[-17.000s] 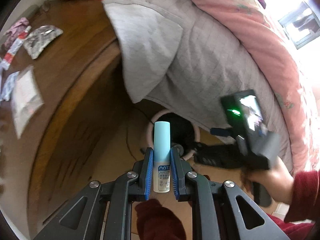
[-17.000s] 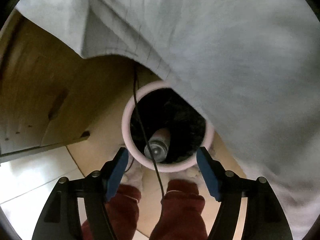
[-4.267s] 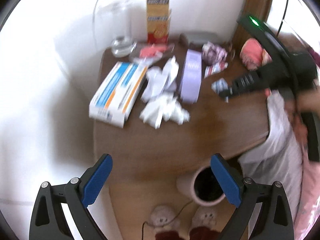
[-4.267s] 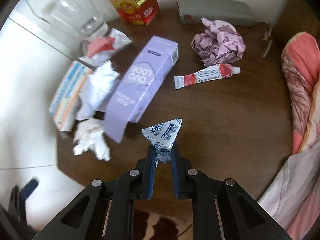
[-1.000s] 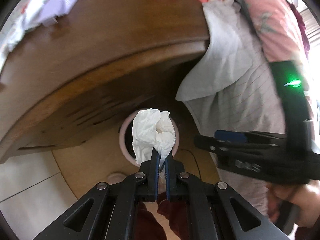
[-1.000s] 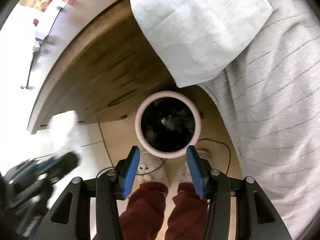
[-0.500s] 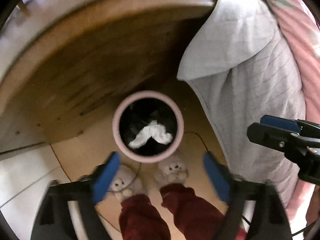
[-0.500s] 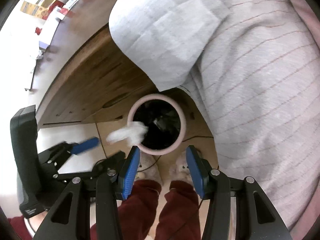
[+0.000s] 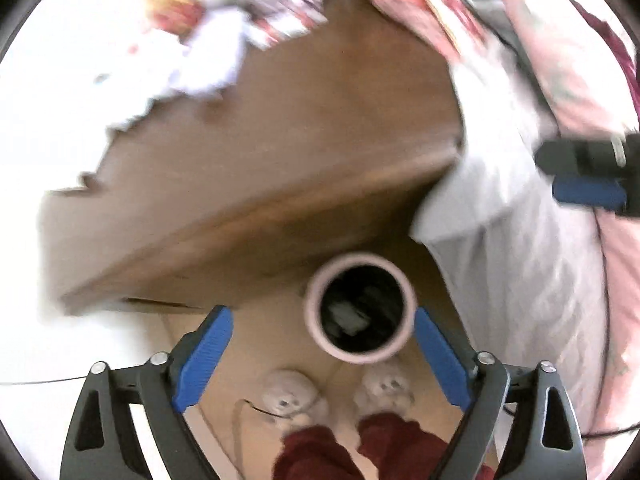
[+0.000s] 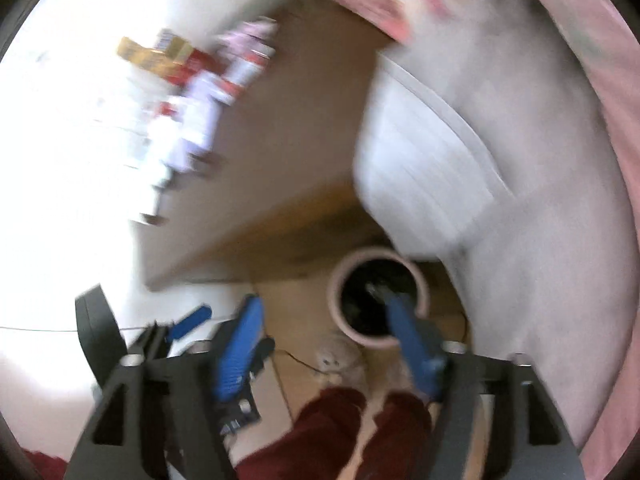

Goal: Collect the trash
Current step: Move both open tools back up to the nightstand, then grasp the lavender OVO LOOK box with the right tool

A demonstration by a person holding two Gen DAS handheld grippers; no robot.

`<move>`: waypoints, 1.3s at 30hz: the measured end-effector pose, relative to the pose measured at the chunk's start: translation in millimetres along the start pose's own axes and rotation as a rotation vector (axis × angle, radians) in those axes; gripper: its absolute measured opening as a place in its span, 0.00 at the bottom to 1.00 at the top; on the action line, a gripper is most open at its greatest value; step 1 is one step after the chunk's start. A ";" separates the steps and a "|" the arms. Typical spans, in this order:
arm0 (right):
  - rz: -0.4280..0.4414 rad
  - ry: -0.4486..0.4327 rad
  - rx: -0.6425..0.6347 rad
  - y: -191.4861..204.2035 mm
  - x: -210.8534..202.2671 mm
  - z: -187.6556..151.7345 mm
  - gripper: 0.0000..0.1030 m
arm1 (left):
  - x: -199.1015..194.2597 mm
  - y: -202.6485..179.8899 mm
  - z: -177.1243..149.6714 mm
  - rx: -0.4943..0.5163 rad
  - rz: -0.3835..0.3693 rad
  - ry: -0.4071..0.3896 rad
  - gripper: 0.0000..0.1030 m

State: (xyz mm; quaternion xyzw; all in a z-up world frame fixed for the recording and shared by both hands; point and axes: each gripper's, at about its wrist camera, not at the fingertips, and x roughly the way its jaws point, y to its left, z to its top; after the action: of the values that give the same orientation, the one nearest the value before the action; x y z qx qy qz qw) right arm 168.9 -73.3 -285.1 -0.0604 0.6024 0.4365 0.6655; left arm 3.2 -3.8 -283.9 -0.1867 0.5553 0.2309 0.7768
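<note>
Left gripper [image 9: 320, 354] jaws have just been opening, now wide and empty above the round pink-rimmed waste bin [image 9: 358, 356] on the floor. Right gripper [image 10: 326, 346] likewise opening, empty. Blurred litter [image 9: 208, 52] remains on the brown wooden bedside table [image 9: 320, 120].

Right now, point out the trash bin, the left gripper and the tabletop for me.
trash bin [image 9: 316, 334]: left wrist view, on its pink rim, left side.
left gripper [image 9: 318, 354]: left wrist view, midway between its blue fingertips, jaws wide apart, nothing held.
tabletop [image 9: 320, 120]: left wrist view, bare brown wood, blurred.
</note>
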 end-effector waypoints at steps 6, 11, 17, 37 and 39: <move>0.066 -0.020 -0.114 75.6 15.2 67.4 0.75 | -36.3 52.6 13.7 -0.124 0.092 -0.063 0.99; 0.039 0.012 -0.204 140.5 57.2 115.0 0.75 | -46.2 85.9 23.2 -0.185 0.125 -0.093 0.99; -0.034 0.061 -0.152 167.2 99.8 163.7 0.75 | -57.5 123.7 27.4 -0.237 0.121 -0.130 0.99; -0.236 0.186 -0.063 168.3 196.7 186.0 0.65 | -54.5 189.1 16.2 -0.284 0.081 -0.101 0.99; -0.265 0.170 -0.088 173.2 199.8 184.8 0.60 | -52.8 191.2 17.4 -0.281 0.079 -0.100 0.99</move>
State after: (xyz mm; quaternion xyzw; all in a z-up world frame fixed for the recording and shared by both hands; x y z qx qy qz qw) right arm 172.7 246.2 -329.4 -0.2052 0.6236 0.3644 0.6605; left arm -106.1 155.2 -234.7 -0.2598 0.4851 0.3457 0.7600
